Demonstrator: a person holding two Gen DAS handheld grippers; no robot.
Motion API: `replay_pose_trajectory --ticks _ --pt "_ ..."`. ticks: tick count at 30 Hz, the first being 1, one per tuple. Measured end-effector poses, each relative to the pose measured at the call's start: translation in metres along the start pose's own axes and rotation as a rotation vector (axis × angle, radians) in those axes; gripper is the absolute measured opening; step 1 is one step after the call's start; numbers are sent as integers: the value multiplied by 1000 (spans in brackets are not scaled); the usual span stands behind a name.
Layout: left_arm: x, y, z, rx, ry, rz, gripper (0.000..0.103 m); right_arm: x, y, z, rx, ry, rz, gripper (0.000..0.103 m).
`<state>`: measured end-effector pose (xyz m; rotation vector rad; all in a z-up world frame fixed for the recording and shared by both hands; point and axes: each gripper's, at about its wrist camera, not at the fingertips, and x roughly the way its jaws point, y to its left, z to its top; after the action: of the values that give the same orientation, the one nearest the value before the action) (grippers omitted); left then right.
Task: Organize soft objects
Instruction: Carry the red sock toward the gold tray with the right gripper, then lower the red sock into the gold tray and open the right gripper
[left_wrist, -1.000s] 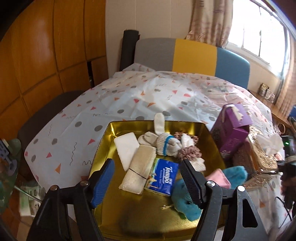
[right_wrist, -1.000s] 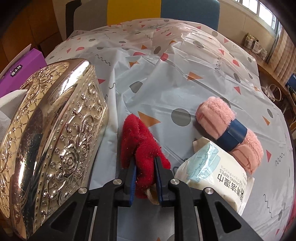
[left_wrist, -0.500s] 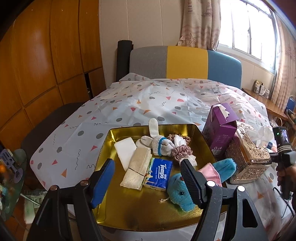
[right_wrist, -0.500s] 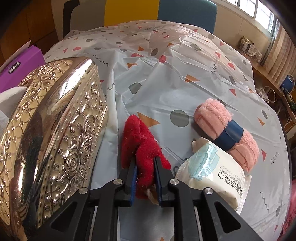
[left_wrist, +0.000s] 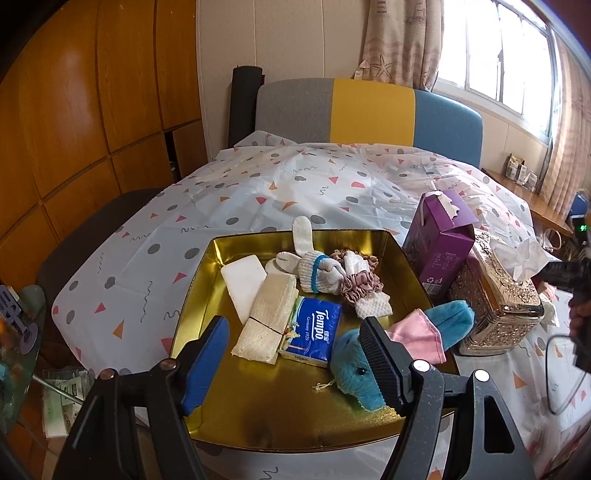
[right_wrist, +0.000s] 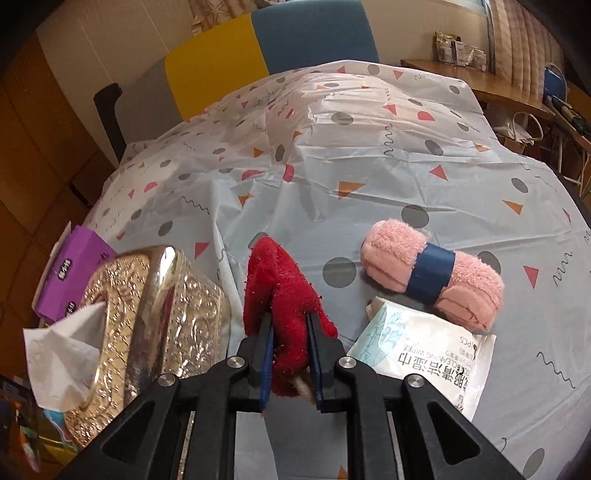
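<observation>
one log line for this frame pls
right gripper: shut on red cloth | left gripper: open above gold tray | loose: pink roll

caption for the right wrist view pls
Right tool shut on a red fuzzy cloth, beside an ornate tissue box and pink towel roll.

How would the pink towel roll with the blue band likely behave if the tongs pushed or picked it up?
The pink towel roll looks fluffy, so it is probably light and would squash under the pads. Its rounded, log-like shape suggests it might roll if nudged sideways. The blue band around its middle should keep it from unrolling when lifted.
</observation>
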<state>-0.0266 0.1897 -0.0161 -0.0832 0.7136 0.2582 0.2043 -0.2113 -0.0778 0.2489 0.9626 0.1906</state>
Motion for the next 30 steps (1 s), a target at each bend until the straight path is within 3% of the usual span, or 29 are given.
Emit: replay_pose_trajectory --ticks 8,16,21,30 --pt "3 2 -1 -5 6 4 75 -32 10 36 18 -86 35 15" --pt "4 19 -3 -43 10 44 75 -70 107 46 -202 -153 168 15" --pt "-1 31 -4 -68 -1 69 75 -70 188 15 -393 -107 254 15" --pt "-7 54 -5 -111 -17 119 76 -40 297 -90 -659 111 442 15"
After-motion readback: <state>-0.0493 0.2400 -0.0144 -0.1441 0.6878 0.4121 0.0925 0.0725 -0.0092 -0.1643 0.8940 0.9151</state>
